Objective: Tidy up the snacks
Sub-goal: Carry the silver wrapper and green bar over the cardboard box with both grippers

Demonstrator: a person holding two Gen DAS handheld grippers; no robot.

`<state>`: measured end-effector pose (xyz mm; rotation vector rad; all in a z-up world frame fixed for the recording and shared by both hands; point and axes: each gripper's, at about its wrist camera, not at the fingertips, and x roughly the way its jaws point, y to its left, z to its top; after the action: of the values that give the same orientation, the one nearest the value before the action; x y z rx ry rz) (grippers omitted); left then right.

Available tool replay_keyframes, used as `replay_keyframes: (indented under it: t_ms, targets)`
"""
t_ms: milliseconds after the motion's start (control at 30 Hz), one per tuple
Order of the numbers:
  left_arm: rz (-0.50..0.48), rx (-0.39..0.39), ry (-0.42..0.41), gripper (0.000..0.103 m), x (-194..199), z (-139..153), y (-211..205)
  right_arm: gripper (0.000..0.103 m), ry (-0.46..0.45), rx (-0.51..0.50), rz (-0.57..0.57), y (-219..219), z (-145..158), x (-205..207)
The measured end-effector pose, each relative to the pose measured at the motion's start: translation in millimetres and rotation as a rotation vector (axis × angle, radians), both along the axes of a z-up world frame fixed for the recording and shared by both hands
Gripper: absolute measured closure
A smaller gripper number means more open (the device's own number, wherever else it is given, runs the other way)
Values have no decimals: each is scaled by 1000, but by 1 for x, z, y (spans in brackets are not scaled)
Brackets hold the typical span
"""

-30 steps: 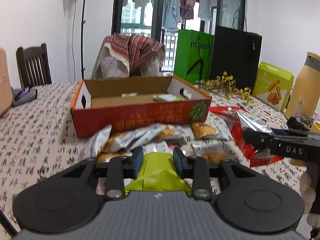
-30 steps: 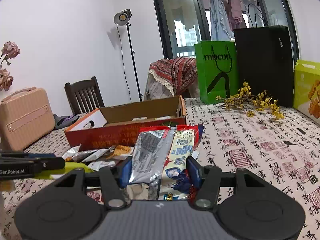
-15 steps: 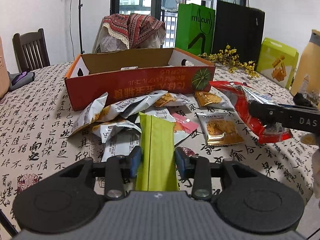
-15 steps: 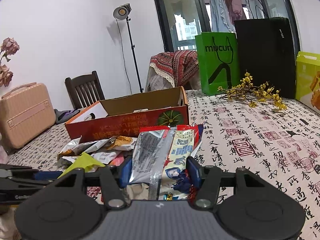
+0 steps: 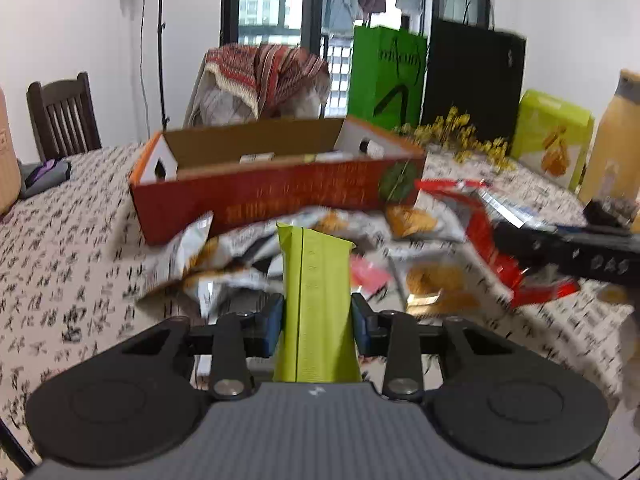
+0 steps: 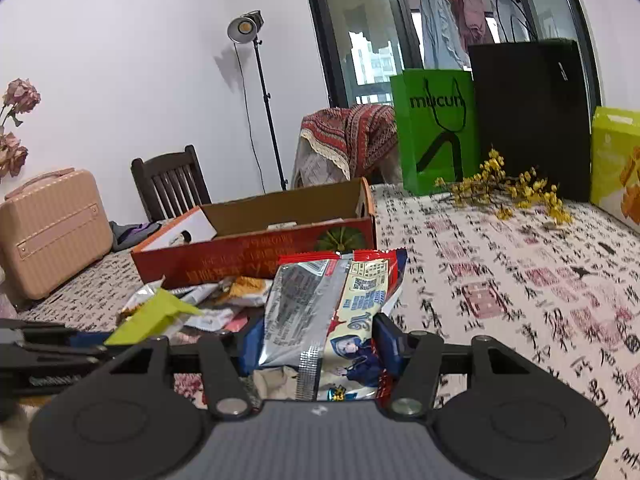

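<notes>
Left tool [image 5: 317,316] is clamped on a green packet [image 5: 316,296], raised at 6 o'clock of the box [image 5: 276,196]. Right tool [image 6: 318,344] grips a red-edged packet [image 6: 332,312]. Several packets lie on the surface [image 5: 72,280]; most sorting looks undone.

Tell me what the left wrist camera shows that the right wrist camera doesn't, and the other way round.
Only the left wrist view shows the tan bottle at the right edge and the right gripper from the side. Only the right wrist view shows the pink suitcase, the dried flowers and the lamp head. Both show the cardboard box, the loose snack pile, the green bag, the black bag, the left gripper shut on the green packet, and the right gripper shut on the red packet.
</notes>
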<state>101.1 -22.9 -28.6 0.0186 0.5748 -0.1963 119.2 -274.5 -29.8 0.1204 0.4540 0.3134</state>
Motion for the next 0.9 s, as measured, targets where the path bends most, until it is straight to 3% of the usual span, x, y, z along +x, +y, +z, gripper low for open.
replay_keyframes:
  t_ms: [267,533,733,900]
  targets:
    - [11,-75,-116,67,18,53,8,47,-73,1,23,9,29,18]
    - [58,-144,-186,67,67,96,18,47,-114,27,44,25,60,66]
    - [122,-185,-195,67,116,107,29,47,-89,63,49,37,74,122]
    - [176,-202,-165,67,159,97,40,47,-55,85,46,51,72,169]
